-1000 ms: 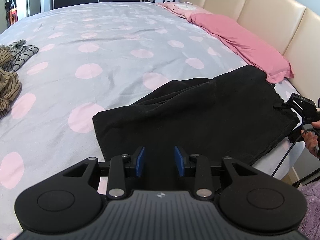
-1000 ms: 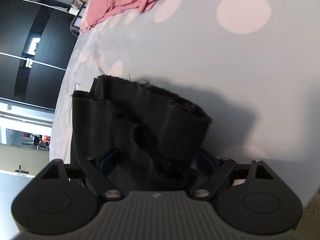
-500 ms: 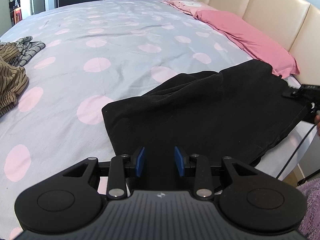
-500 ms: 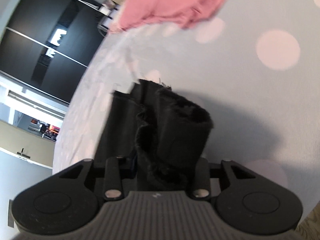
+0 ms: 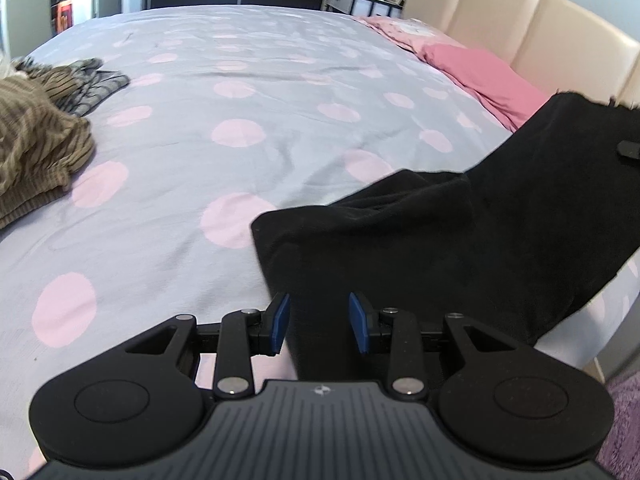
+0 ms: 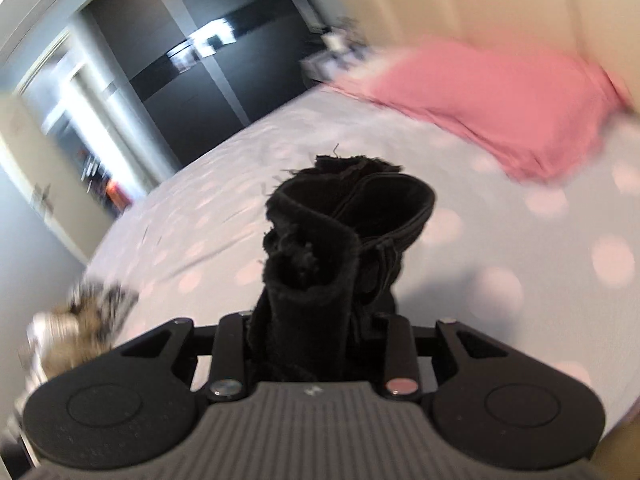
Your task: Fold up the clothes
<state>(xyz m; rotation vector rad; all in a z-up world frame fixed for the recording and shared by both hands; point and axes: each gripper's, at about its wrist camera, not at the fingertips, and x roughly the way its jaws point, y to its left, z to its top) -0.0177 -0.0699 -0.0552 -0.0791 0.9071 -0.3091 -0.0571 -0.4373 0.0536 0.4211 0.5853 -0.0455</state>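
Note:
A black garment [image 5: 440, 248] lies at the near right of the bed, and its right end is lifted off the cover. My left gripper [image 5: 318, 322] hovers low over its near left edge. The blue pads [image 5: 280, 320] stand apart, with the cloth's edge in the gap and no pad pressing on it. In the right wrist view, my right gripper [image 6: 312, 320] is raised above the bed. Its jaws are closing on a bunched end of the black garment [image 6: 344, 220], which sticks up between the fingers and hides the pads.
The grey bed cover [image 5: 240, 80] has pink dots. A pile of striped brown and grey clothes [image 5: 36, 140] lies at the far left. Pink pillows [image 5: 488, 80] rest against the cream headboard [image 5: 540, 32]. A purple rug [image 5: 624, 420] shows beside the bed.
The right gripper closed on the garment's end, rolled and rose, lifting that end off the bed. The left gripper shifted slightly, so the cloth's left edge now sits between its pads.

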